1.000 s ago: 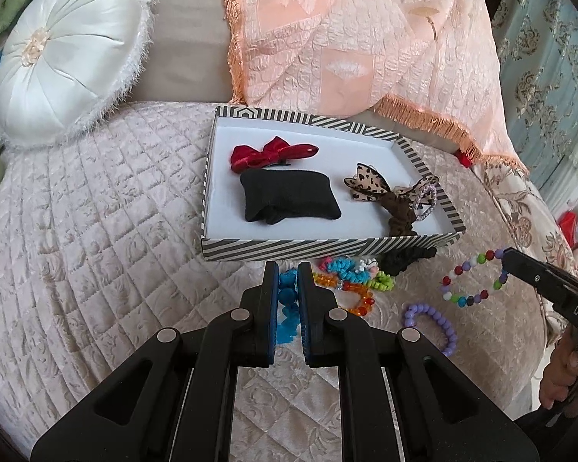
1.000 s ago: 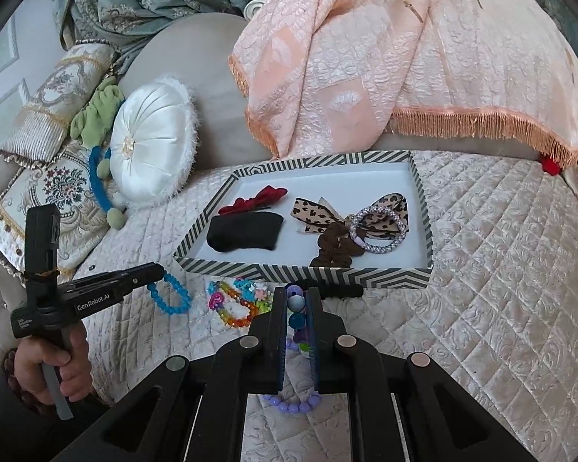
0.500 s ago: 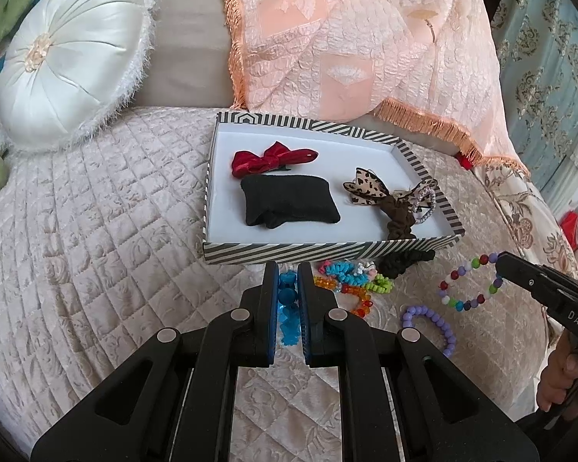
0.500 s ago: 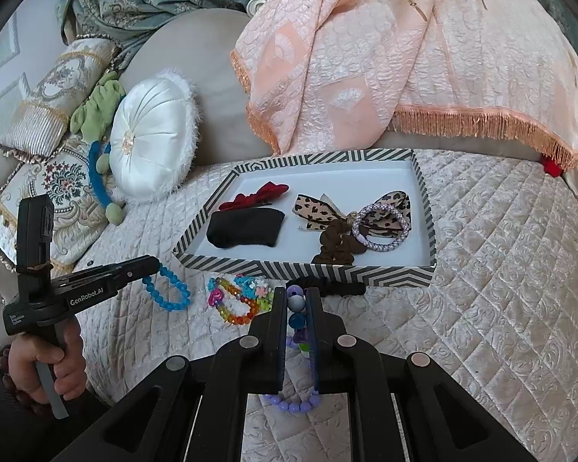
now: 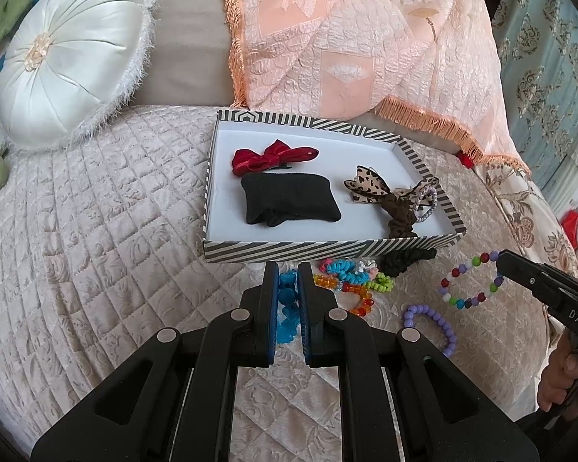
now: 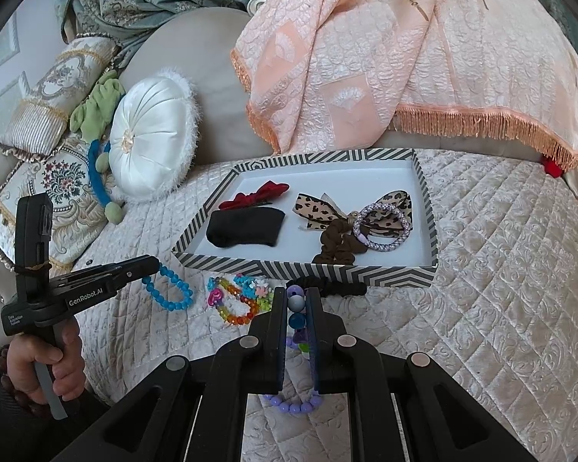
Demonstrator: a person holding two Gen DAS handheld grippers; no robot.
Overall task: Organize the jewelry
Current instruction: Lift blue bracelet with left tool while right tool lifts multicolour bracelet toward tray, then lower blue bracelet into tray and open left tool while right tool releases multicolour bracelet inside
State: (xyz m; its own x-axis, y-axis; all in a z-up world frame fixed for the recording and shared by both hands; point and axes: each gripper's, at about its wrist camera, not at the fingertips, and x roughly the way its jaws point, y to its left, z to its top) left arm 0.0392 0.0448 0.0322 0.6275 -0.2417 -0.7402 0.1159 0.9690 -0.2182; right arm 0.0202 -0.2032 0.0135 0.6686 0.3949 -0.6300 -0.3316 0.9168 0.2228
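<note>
My left gripper is shut on a blue bead bracelet, held just above the quilt in front of the striped tray; the bracelet hangs from it in the right wrist view. My right gripper is shut on a multicolour bead bracelet, which dangles from its tip in the left wrist view. The tray holds a red bow, a black pouch, a leopard bow, a brown scrunchie and a beaded ring.
On the quilt in front of the tray lie a colourful bracelet heap, a black scrunchie and a purple bead bracelet. A white round cushion and a peach fringed throw stand behind.
Both grippers have edged slightly forward toward the tray, each still shut on its bracelet. Nothing was let go.
</note>
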